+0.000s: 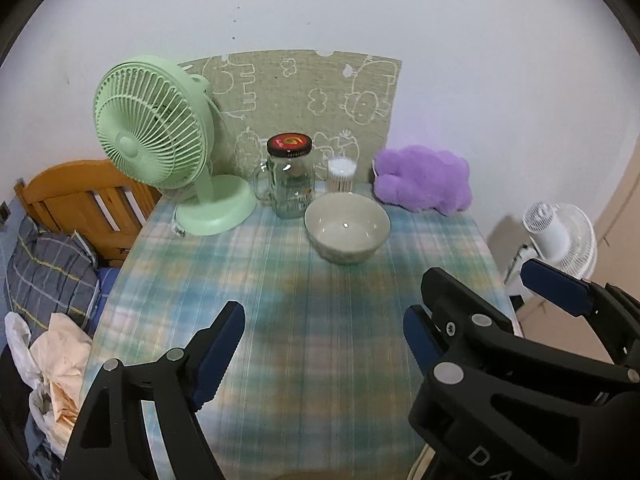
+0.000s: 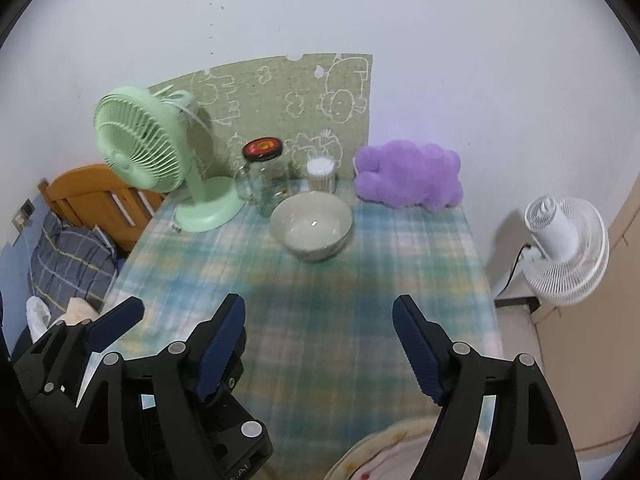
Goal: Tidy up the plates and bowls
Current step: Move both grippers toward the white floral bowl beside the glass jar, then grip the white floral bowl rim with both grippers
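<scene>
The pale round ceramic bowl stood just before the lidded glass jar; left gripper and right gripper hovered spread, empty, probably preparing a grasp.

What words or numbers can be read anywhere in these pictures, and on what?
"DA": white letters on the black body of the right claw, cut off at the picture's edge.
"AI": faint letters on the left claw, start blurred.
Jar: the lid's rim has print too small to read.
Wall mat: drawings only, no words.
</scene>
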`<state>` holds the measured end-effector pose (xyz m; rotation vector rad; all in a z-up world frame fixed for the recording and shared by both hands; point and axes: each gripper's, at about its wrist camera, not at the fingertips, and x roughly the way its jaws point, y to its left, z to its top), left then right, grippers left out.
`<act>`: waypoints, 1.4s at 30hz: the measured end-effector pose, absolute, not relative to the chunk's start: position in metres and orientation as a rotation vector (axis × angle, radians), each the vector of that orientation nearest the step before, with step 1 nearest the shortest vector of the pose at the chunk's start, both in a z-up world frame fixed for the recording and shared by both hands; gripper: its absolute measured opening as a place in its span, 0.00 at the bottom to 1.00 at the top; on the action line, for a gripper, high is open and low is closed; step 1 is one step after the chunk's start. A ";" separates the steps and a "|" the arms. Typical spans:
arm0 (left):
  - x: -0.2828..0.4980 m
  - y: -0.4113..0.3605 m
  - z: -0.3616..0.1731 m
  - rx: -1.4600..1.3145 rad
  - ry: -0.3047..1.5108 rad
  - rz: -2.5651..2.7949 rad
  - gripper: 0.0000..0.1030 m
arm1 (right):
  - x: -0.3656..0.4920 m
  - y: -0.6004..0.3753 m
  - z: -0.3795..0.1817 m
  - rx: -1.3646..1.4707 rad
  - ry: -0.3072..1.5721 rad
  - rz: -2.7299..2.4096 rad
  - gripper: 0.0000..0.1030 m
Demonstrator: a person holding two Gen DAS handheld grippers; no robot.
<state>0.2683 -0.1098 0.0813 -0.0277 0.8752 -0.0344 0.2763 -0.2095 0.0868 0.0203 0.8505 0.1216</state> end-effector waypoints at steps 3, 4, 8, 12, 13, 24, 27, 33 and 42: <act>0.287 -0.118 0.079 -0.032 0.867 0.007 0.81 | 0.301 -0.218 0.084 0.022 0.849 0.150 0.78; 0.295 -0.121 0.077 -0.037 0.865 0.022 0.81 | 0.308 -0.220 0.082 0.018 0.843 0.158 0.78; 0.325 -0.128 0.070 -0.048 0.881 0.057 0.79 | 0.341 -0.228 0.075 0.016 0.823 0.176 0.78; 0.355 -0.132 0.063 -0.021 0.871 0.089 0.75 | 0.375 -0.231 0.065 0.019 0.832 0.186 0.78; 0.362 -0.133 0.060 -0.017 0.871 0.099 0.73 | 0.384 -0.231 0.061 0.028 0.838 0.184 0.78; 0.428 -0.123 0.008 -0.016 0.928 0.138 0.49 | 0.459 -0.219 0.013 0.015 0.872 0.189 0.70; 0.441 -0.121 -0.006 -0.011 0.952 0.141 0.41 | 0.474 -0.216 -0.003 0.020 0.895 0.195 0.65; 0.463 -0.120 -0.030 -0.010 0.985 0.121 0.36 | 0.498 -0.216 -0.027 0.027 0.923 0.171 0.56; 0.480 -0.125 -0.052 0.051 0.998 0.145 0.19 | 0.520 -0.219 -0.058 0.052 0.991 0.154 0.32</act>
